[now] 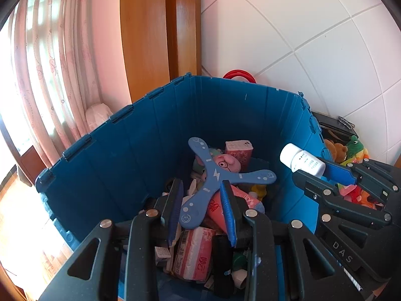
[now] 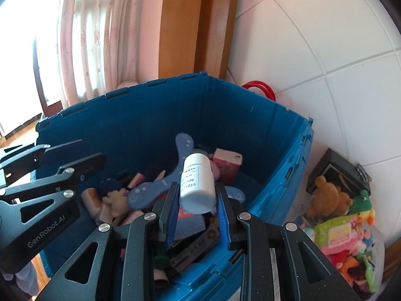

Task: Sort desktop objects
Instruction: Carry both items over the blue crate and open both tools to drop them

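The right hand-held gripper (image 2: 197, 202) is closed on a white pill bottle (image 2: 198, 185), its blue finger pads (image 2: 221, 222) pressing the bottle's lower body from both sides; the capped end points away from the camera and the printed label faces up. It holds the bottle in the air above the open blue crate (image 2: 273, 175), over the crate's right half. From the left wrist view the same bottle (image 1: 302, 160) shows at the right, clamped in the right hand-held gripper (image 1: 323, 173) just inside the crate's right wall (image 1: 140, 155). The left hand-held gripper (image 1: 203, 215) hangs over the crate with its fingers spread and nothing between them; a blue three-armed boomerang (image 1: 213, 178) lies on top of the pile directly below the gap. Under and around the boomerang sit a pink pig plush (image 1: 226, 163), a pink carton (image 1: 239, 150) and a pink tissue pack (image 1: 193, 255). To the right of the crate, a bin of stuffed toys holds a brown bear (image 2: 328, 198) and a green frog (image 2: 363, 200), near a dark box (image 2: 333, 168) against the white tiled wall (image 2: 325, 50).
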Tool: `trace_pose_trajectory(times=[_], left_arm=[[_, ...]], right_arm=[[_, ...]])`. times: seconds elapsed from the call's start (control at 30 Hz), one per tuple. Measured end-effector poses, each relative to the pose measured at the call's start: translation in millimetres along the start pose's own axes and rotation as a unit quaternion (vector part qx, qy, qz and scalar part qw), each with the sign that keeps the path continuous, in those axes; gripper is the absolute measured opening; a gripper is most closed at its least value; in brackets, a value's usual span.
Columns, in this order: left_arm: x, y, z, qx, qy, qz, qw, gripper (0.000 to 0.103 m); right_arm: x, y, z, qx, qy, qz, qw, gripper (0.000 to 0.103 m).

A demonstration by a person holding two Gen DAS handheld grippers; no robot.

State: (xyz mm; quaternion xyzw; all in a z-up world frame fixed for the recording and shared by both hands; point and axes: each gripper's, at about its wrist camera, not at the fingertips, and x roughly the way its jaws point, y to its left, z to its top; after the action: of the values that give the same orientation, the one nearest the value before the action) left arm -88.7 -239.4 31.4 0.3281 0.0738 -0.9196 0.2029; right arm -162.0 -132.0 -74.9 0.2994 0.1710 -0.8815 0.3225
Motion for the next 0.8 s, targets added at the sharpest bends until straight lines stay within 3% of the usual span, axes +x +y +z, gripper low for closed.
trace_pose_trajectory(times=[0.13, 0.2, 0.27, 0.33, 0.4, 0.53, 0.6, 0.8], left_arm=[[3.1, 0.2, -8.1, 0.003, 0.011, 0.003, 0.9999, 0.030], [4.0, 0.4, -10.9, 0.002, 0.014, 0.002, 0.9999, 0.030], [2.4, 1.6, -14.1, 0.000, 0.013, 0.004, 0.9999, 0.030], [0.2, 3.0, -16.8, -0.003, 0.011, 0.004, 0.9999, 0.033], [-3.4, 4.6, -19.2, -0.002, 0.007, 0.005, 1.0000, 0.042], [-10.9, 9.6, -23.0, -0.011, -0.002, -0.001, 0.9999, 0.049], [-13.9, 11.0, -24.4, -0.013, -0.004, 0.002, 0.9999, 0.055], [-23.8, 12.7, -26.8, -0.017, -0.013, -0.001, 0.9998, 0.055]], right_arm=[[-0.4, 6.0, -1.4, -0.009, -0.004, -0.019, 1.000, 0.031], [-2.9, 9.3, -1.0, -0.010, -0.009, -0.021, 1.000, 0.041], [-5.9, 11.0, -1.2, -0.014, -0.016, -0.031, 0.999, 0.064], [-12.2, 14.0, -2.3, -0.024, -0.029, -0.047, 0.998, 0.077], [-18.0, 15.1, -3.5, -0.029, -0.038, -0.056, 0.997, 0.085], [-25.8, 10.8, -5.2, -0.023, -0.043, -0.062, 0.997, 0.099], [-29.2, 9.9, -6.4, -0.022, -0.045, -0.063, 0.997, 0.102], [-34.2, 9.6, -10.2, -0.026, -0.040, -0.063, 0.997, 0.103]])
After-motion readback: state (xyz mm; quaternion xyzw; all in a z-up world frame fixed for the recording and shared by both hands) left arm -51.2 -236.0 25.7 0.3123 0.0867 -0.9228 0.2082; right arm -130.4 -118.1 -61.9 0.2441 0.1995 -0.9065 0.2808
